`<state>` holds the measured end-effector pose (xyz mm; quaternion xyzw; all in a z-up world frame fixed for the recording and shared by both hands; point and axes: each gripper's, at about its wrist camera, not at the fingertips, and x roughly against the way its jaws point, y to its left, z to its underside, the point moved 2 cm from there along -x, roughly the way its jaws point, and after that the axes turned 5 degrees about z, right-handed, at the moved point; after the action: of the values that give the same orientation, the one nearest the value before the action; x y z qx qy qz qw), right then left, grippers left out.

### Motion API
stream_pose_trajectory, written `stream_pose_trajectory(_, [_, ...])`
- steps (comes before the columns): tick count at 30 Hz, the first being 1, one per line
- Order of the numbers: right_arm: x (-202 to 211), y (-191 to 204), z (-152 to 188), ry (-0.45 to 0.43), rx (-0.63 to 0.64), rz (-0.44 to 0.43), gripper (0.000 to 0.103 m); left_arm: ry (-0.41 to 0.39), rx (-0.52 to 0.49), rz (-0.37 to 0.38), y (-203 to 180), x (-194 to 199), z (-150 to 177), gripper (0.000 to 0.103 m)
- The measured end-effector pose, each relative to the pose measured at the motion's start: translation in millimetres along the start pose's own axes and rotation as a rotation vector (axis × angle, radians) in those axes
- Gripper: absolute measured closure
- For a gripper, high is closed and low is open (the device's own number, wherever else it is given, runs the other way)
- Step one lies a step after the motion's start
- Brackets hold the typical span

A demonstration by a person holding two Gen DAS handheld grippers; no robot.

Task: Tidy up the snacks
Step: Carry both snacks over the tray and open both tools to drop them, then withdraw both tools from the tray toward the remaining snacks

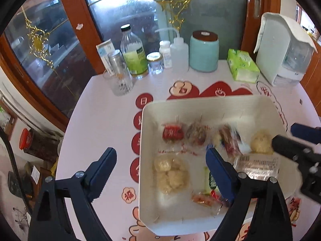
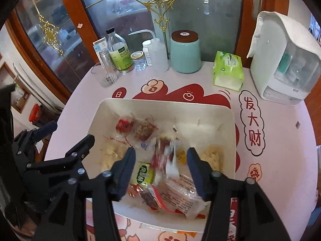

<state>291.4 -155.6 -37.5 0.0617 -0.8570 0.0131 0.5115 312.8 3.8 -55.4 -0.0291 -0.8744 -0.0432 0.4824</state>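
A white tray (image 1: 200, 108) (image 2: 112, 108) on the printed tablecloth holds several wrapped snacks: a red one (image 1: 172, 133), a dark one (image 1: 196, 134), pale puffed balls (image 1: 170, 170) and a green packet (image 2: 143, 173). My left gripper (image 1: 160, 156) is open above the tray's left side, with nothing between its pads. My right gripper (image 2: 161, 154) is open over the tray's near right part. A blurred red-and-white wrapped snack (image 2: 164, 156) shows in the gap, clear of both pads. A clear printed packet (image 2: 180, 192) lies under it. Each gripper also shows in the other's view: the right gripper (image 1: 291, 138) and the left gripper (image 2: 66, 134).
Along the table's back stand a glass cup (image 1: 120, 84), bottles (image 1: 134, 56), a small jar (image 1: 154, 63), a teal canister (image 1: 203, 52), a green tissue pack (image 1: 241, 65) and a white water dispenser (image 1: 280, 50). A glass cabinet door is behind. The table edge curves away at the left.
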Motion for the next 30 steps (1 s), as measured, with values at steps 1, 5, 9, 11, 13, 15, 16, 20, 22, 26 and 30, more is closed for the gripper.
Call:
stream_pose_trajectory(1, [0.8, -1.1, 2.5, 0.003, -0.005, -0.002, 0.047, 0.003, 0.001, 0.001, 0.5, 0.3, 3.2, 0.013])
stream_pose_trajectory(5, [7.0, -3.7, 12.7, 0.013, -0.028, -0.027, 0.047, 0.005, 0.001, 0.023, -0.3, 7.5, 15.5, 0.013])
stream_pose_trajectory(9, [15.7, -1.0, 23.7, 0.016, -0.036, -0.033, 0.046, -0.007, -0.011, 0.04, -4.9, 23.5, 23.6, 0.013])
stream_pose_trajectory(11, [22.3, 0.0, 30.2, 0.014, -0.045, -0.04, 0.046, -0.015, -0.018, 0.049, -6.9, 33.6, 28.0, 0.013])
stream_pose_trajectory(13, [29.4, 0.5, 36.6, 0.011, -0.057, -0.041, 0.046, -0.023, -0.026, 0.058, -8.7, 43.3, 32.7, 0.013])
stream_pose_trajectory(15, [37.9, 0.3, 44.1, 0.004, -0.071, -0.041, 0.046, -0.032, -0.033, 0.063, -10.6, 53.2, 37.1, 0.013])
stream_pose_trajectory(16, [41.7, 0.2, 47.8, 0.002, -0.077, -0.042, 0.046, -0.037, -0.037, 0.068, -11.4, 59.4, 40.9, 0.013])
stream_pose_trajectory(20, [60.4, -0.3, 67.9, -0.009, -0.098, -0.039, 0.046, -0.055, -0.049, 0.094, -14.0, 81.8, 55.6, 0.013])
stream_pose_trajectory(22, [72.0, 0.7, 80.4, -0.017, -0.106, -0.035, 0.046, -0.065, -0.057, 0.108, -16.1, 93.4, 65.2, 0.012])
stream_pose_trajectory(26, [96.1, 3.3, 109.3, -0.037, -0.123, -0.028, 0.046, -0.085, -0.08, 0.148, -23.2, 118.6, 88.4, 0.012])
stream_pose_trajectory(30, [116.2, 2.3, 140.5, -0.05, -0.146, -0.014, 0.046, -0.107, -0.106, 0.194, -33.9, 141.0, 113.9, 0.009])
